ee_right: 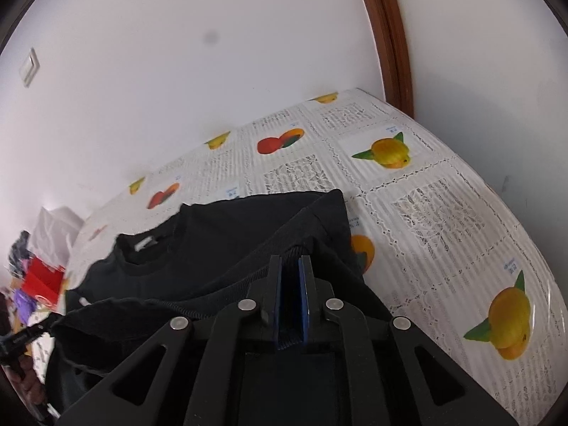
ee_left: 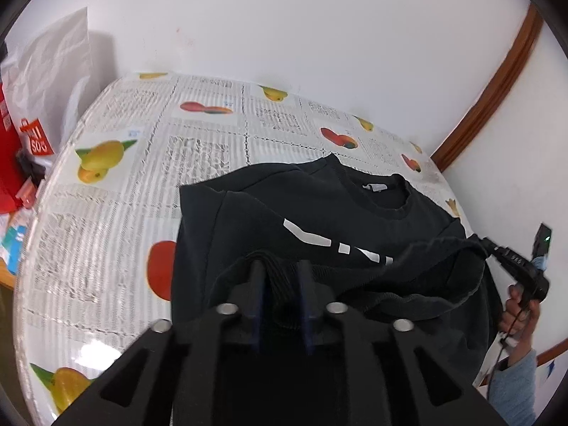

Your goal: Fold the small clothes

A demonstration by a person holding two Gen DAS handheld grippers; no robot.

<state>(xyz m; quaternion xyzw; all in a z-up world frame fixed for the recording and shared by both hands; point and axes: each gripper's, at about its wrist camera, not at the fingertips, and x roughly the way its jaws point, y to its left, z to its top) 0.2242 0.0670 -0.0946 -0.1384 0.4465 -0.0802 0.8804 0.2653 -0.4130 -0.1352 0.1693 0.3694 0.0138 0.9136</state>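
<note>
White walls back a table under a fruit-print cloth, where a black sweatshirt lies with its collar toward the far edge. Both the left gripper and right gripper pinch the near hem, lifted; the collar lies straight ahead of both.

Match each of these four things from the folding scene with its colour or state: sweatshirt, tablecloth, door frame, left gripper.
Things:
1. sweatshirt
2. tablecloth
3. door frame
4. left gripper

Colour or state:
A. brown wood
B. shut on the ribbed hem
C. black with white lettering
D. white with fruit pictures

Pairs: 1-C, 2-D, 3-A, 4-B
</note>
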